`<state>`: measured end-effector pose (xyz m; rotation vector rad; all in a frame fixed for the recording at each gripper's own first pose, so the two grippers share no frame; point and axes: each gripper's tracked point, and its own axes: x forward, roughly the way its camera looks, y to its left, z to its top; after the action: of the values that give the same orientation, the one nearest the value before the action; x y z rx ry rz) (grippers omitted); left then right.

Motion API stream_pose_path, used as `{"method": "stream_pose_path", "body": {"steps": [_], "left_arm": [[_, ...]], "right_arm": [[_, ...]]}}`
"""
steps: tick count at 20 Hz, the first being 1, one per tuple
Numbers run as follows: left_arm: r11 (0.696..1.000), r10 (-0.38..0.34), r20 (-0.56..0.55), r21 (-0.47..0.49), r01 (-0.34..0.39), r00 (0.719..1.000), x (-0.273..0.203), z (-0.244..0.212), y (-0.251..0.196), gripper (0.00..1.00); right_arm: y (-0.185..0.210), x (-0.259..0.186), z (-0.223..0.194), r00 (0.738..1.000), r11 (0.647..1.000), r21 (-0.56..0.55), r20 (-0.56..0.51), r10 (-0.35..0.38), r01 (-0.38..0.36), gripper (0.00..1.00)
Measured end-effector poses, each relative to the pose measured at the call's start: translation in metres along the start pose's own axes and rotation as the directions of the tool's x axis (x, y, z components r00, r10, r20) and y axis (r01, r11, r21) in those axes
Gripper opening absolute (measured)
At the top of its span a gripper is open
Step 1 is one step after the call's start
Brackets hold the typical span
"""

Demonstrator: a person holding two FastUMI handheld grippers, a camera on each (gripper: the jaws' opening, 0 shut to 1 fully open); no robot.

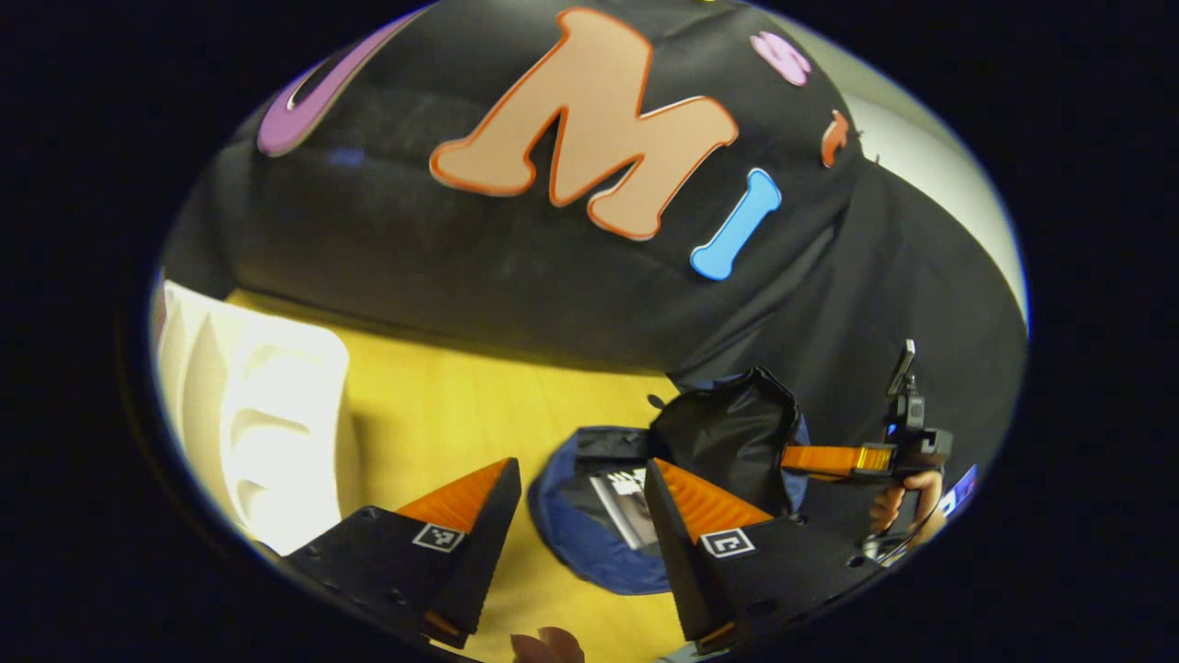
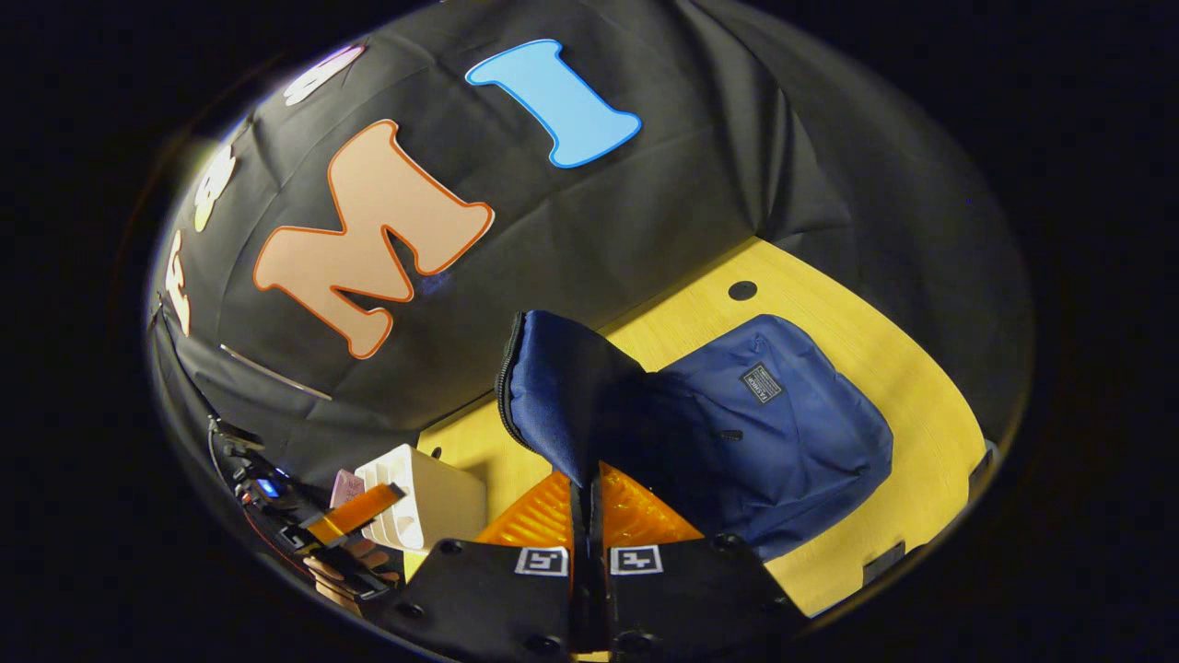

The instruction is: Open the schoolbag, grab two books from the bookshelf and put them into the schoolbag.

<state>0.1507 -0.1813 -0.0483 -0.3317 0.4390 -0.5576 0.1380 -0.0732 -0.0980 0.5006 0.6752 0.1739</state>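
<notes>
Blue schoolbag (image 2: 783,433) flap is held open by clenched right gripper (image 2: 589,516); one book (image 1: 631,502) is inside; left gripper (image 1: 580,525) jaws released.

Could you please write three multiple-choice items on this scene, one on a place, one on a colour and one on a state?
1. Where does the schoolbag lie?
A. On the yellow table
B. On the floor
C. On the white bookshelf

2. What colour is the outside of the schoolbag?
A. Red
B. Dark blue
C. Green

3. How does the right gripper stand?
A. Wide open above the bag
B. Shut on a book
C. Shut on the bag's flap

Answers:
1 A, since the bag rests flat on the yellow tabletop in the right gripper view.
2 B, since its fabric shows dark blue in both views.
3 C, since its fingers meet on the raised flap's edge, holding the bag open, while a book lies inside and the left gripper is open.
</notes>
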Motion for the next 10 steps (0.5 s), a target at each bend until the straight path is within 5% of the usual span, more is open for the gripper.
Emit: {"method": "stream_pose_path", "body": {"steps": [5, 10], "left_arm": [[0.985, 0.107, 0.115, 0.123, -0.121, 0.988, -0.056, 0.036, 0.030, 0.81], [0.932, 0.211, 0.227, 0.246, -0.266, 0.951, -0.104, 0.066, 0.062, 0.88]], "right_arm": [[0.009, 0.011, -0.009, 1.000, 1.000, -0.005, 0.003, 0.001, -0.001, 0.03], [0.009, 0.010, -0.010, 1.000, 1.000, -0.006, 0.005, 0.000, 0.000, 0.03]]}}
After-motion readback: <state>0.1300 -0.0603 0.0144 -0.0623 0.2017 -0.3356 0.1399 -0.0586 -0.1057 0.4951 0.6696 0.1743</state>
